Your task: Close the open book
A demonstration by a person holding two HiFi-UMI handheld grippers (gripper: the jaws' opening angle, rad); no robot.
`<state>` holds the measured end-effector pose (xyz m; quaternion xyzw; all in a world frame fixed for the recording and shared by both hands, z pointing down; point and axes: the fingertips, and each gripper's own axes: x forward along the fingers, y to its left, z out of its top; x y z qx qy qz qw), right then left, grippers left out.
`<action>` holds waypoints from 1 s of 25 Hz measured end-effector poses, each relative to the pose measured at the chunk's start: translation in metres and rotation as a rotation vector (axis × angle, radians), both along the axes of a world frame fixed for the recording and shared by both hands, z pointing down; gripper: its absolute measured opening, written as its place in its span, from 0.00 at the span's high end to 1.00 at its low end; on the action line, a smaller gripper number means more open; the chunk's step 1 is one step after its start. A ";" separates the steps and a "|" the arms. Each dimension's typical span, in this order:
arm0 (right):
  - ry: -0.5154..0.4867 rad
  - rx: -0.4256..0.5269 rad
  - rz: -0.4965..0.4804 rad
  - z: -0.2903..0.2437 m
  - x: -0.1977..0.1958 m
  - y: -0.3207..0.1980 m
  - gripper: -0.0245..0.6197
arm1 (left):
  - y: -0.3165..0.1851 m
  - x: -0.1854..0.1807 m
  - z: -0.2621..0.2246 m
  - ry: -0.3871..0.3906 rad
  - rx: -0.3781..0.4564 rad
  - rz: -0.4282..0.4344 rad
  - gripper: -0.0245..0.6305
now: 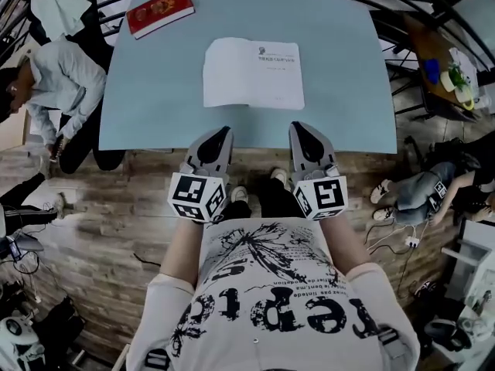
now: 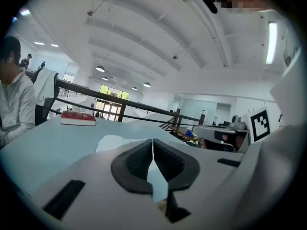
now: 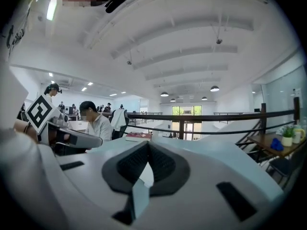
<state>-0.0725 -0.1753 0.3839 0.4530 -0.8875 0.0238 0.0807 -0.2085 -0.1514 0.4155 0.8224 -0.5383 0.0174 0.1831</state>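
Table [image 1: 139, 91] pale blue, floor [image 1: 116, 230] wood; open book [image 1: 254, 73] centred; left tool [image 1: 223, 132], right tool [image 1: 298, 127] closed, empty.

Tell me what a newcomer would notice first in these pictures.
The open book lies white and flat in the middle of the pale blue table. A closed red book sits at its far left corner. At the near edge, the left tool and right tool point toward the open book, both shut and empty.
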 end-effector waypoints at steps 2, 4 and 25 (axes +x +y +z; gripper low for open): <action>0.005 -0.017 -0.017 0.011 0.001 -0.015 0.95 | -0.012 0.003 0.014 0.016 -0.024 -0.012 0.93; 0.008 -0.031 -0.041 0.022 0.002 -0.030 0.95 | -0.025 0.006 0.031 0.028 -0.051 -0.031 0.93; 0.081 -0.163 -0.209 0.089 0.018 -0.134 0.95 | -0.106 -0.013 0.193 0.773 -0.417 -0.490 0.68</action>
